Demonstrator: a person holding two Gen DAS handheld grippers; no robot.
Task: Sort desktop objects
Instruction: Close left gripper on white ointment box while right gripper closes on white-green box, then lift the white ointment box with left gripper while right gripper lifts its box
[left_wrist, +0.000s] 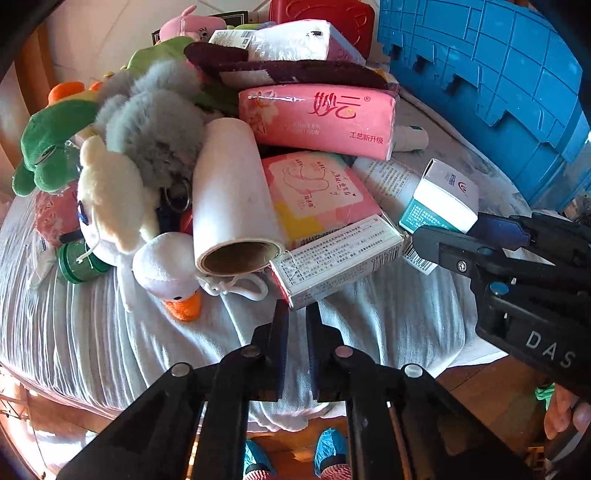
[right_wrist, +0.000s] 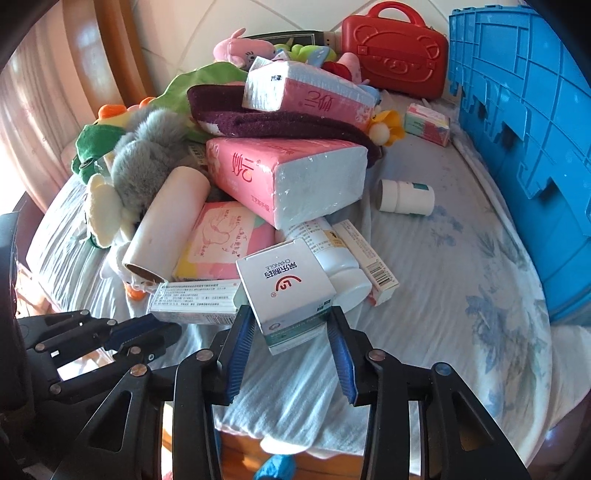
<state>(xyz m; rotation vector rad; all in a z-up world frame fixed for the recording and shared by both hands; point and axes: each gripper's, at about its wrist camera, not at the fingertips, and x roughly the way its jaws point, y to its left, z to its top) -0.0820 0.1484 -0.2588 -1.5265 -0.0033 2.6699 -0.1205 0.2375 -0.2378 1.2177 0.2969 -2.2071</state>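
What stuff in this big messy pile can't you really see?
- Small print on the long flat box: too small to read in either view.
- White bottle: in the right wrist view, half hidden behind the white box held in the right gripper.
- Blue crate: cut off by the right edge of both views.
- Green frog toy: partly buried under the grey fluffy toy, left wrist view.

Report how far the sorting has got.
Barely begun: nothing visibly sits sorted, and the blue plastic crate stands beside the heap. In hand: the right claw is clamped on the white-and-teal cardboard medicine box; the left claw is shut and empty near the long white printed carton. Left: pink tissue packs, plush toys, the white paper roll.
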